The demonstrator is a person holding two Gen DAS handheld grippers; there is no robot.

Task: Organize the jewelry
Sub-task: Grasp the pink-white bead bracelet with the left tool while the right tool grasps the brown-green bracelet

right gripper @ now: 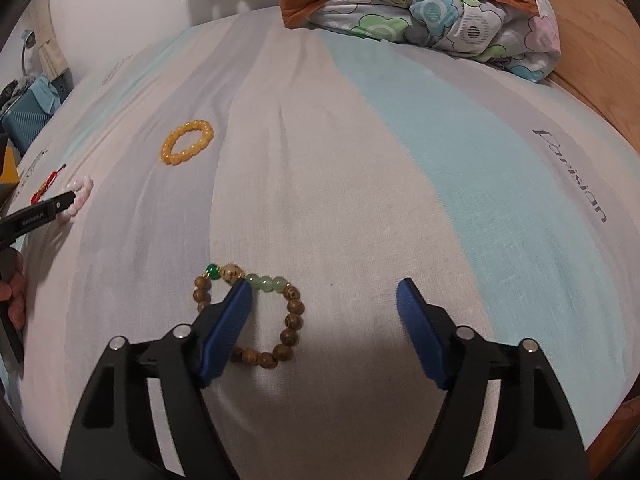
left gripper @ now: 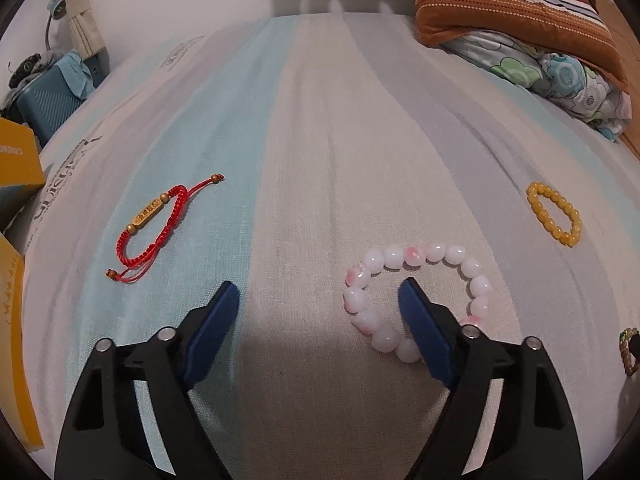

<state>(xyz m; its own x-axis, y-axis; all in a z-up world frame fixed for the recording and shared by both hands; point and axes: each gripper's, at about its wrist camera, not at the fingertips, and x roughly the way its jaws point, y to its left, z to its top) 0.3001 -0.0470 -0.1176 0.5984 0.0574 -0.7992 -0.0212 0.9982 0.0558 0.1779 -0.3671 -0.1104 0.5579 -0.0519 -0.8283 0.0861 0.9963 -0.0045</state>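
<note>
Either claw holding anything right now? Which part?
Nothing held. Left claw open, one finger inside the pink bracelet; right claw open over the wooden bracelet.

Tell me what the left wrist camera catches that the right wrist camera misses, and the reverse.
Only the left wrist view shows the yellow boxes at the bed's edge and the left gripper open, one finger inside the pink bead bracelet.

Only the right wrist view shows the whole wooden bead bracelet, with the open right gripper over it, and the "Parisian" print.

Both show the yellow bead bracelet, red cord bracelet, striped bedsheet and pillows.
</note>
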